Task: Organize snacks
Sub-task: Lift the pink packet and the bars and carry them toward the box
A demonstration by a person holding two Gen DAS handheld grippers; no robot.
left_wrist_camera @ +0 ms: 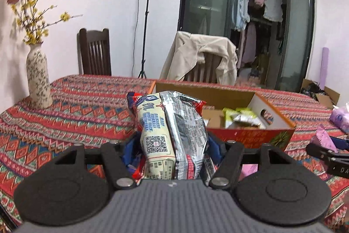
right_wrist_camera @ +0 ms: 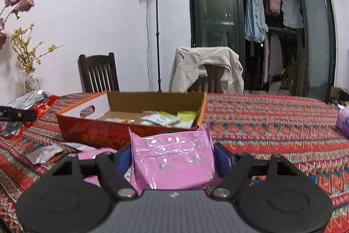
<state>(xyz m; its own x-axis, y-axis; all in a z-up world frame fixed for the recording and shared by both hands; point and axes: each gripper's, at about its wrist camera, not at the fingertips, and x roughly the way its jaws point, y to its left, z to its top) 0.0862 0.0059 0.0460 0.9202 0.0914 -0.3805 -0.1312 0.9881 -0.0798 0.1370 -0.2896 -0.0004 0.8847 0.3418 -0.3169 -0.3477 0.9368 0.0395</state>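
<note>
My left gripper (left_wrist_camera: pixel 171 145) is shut on a cream, silver and red snack packet (left_wrist_camera: pixel 170 134), held above the patterned tablecloth to the left of a red cardboard box (left_wrist_camera: pixel 244 137). The box holds several green and white packets (left_wrist_camera: pixel 240 117). My right gripper (right_wrist_camera: pixel 172 158) is shut on a pink snack packet (right_wrist_camera: pixel 172 158), just in front of the same box (right_wrist_camera: pixel 91 132). In the right wrist view the left gripper's packet (right_wrist_camera: pixel 30 102) shows at the far left edge. The right gripper's pink packet (left_wrist_camera: pixel 322 139) shows at the right edge of the left wrist view.
A silver packet (right_wrist_camera: pixel 43 153) and another pink packet (right_wrist_camera: pixel 93 154) lie on the cloth in front of the box. A patterned vase (left_wrist_camera: pixel 38 78) with flowers stands at the table's left. Two chairs, one draped with a beige jacket (left_wrist_camera: pixel 200 58), stand behind the table. A lilac pack (left_wrist_camera: pixel 340 119) lies far right.
</note>
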